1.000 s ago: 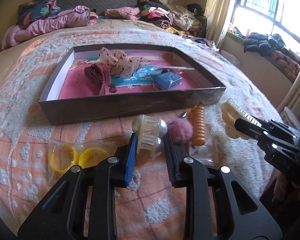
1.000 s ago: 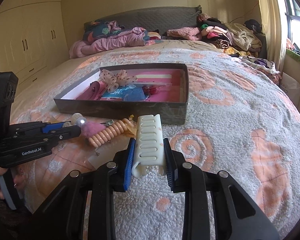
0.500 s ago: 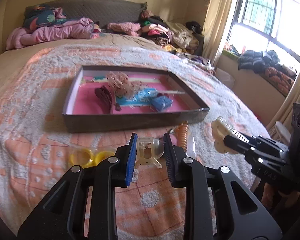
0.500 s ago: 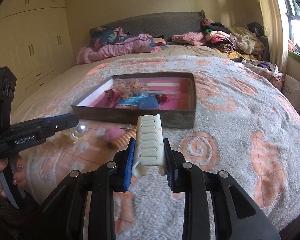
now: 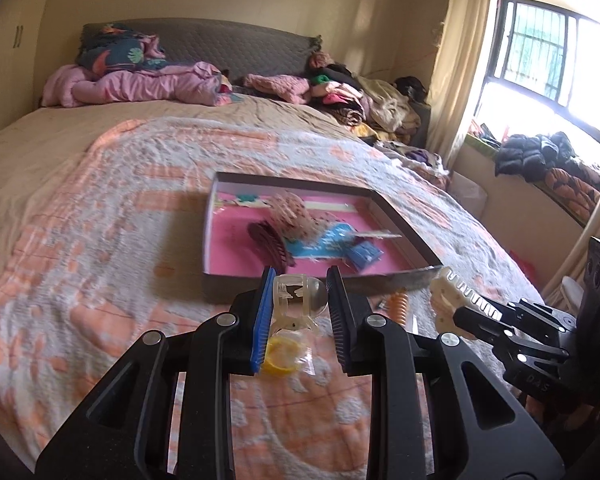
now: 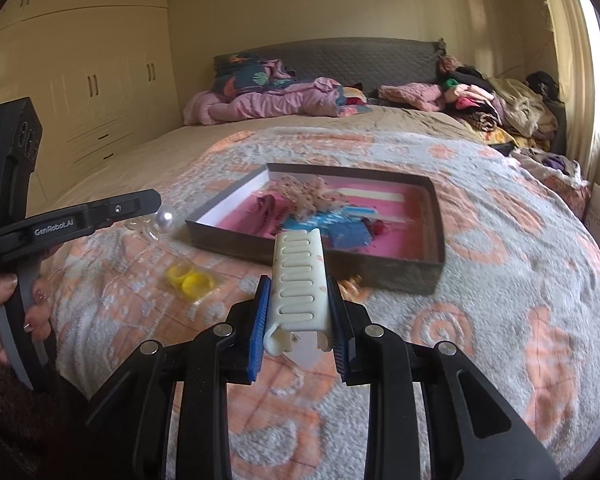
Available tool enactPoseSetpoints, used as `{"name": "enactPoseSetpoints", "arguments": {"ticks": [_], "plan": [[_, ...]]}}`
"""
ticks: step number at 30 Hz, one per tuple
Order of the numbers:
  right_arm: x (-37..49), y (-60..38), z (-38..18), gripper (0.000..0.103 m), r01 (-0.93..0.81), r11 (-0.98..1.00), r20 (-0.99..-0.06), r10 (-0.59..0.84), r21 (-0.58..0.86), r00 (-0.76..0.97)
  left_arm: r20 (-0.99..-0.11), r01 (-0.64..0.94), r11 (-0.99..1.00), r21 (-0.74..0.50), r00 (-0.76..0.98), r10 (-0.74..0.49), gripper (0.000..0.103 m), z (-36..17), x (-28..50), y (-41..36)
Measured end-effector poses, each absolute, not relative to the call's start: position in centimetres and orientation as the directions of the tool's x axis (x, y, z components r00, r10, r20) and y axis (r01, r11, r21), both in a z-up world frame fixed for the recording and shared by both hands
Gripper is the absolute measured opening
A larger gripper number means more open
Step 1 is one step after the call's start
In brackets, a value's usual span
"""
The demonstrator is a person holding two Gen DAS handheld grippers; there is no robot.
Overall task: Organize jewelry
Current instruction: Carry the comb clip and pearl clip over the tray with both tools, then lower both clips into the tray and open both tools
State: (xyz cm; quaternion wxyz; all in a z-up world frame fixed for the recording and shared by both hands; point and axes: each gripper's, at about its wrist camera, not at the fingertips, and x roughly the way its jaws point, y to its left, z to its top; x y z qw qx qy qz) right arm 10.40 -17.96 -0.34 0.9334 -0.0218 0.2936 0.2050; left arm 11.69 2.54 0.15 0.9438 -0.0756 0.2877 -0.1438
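My left gripper (image 5: 298, 300) is shut on a clear hair claw clip with a pearl (image 5: 298, 300), held in the air above the bed, short of the tray. The pearl clip also shows in the right wrist view (image 6: 166, 218). My right gripper (image 6: 298, 300) is shut on a cream hair claw clip (image 6: 298, 280), also raised; this clip shows in the left wrist view (image 5: 448, 296). A dark shallow tray (image 5: 300, 284) with a pink floor lies on the bed and holds a maroon clip (image 5: 270, 242), a lace bow (image 5: 292, 216) and blue items (image 5: 364, 254).
Yellow rings in a clear bag (image 6: 190, 280) and an orange spiral hair tie (image 5: 398, 306) lie on the bedspread before the tray. Piled clothes (image 5: 140, 84) lie at the headboard. A window sill (image 5: 540, 160) is on the right, wardrobes (image 6: 80, 80) on the left.
Both grippers have risen and drawn back from the bed with their clips. The left one lifted the pearl clip off the bedspread; the tray looks farther away.
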Motion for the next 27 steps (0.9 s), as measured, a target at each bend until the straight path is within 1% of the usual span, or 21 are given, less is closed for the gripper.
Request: {"name": "enactPoseSetpoints", "arguments": {"ticks": [12, 15, 27], "plan": [[13.3, -14.9, 1.5, 0.026, -0.463, 0.884, -0.529, 0.42, 0.057, 0.737, -0.519, 0.171, 0.959, -0.226, 0.812, -0.267, 0.019, 0.5, 13.9, 5.6], [14.1, -14.4, 1.7, 0.026, -0.463, 0.885, -0.525, 0.418, 0.051, 0.741, -0.519, 0.169, 0.956, -0.241, 0.81, -0.274, 0.019, 0.5, 14.5, 6.1], [17.8, -14.9, 1.6, 0.026, -0.415, 0.909, -0.525, 0.371, 0.038, 0.765, -0.54, 0.182, 0.959, -0.22, 0.796, -0.274, 0.019, 0.2, 18.2, 5.1]]}}
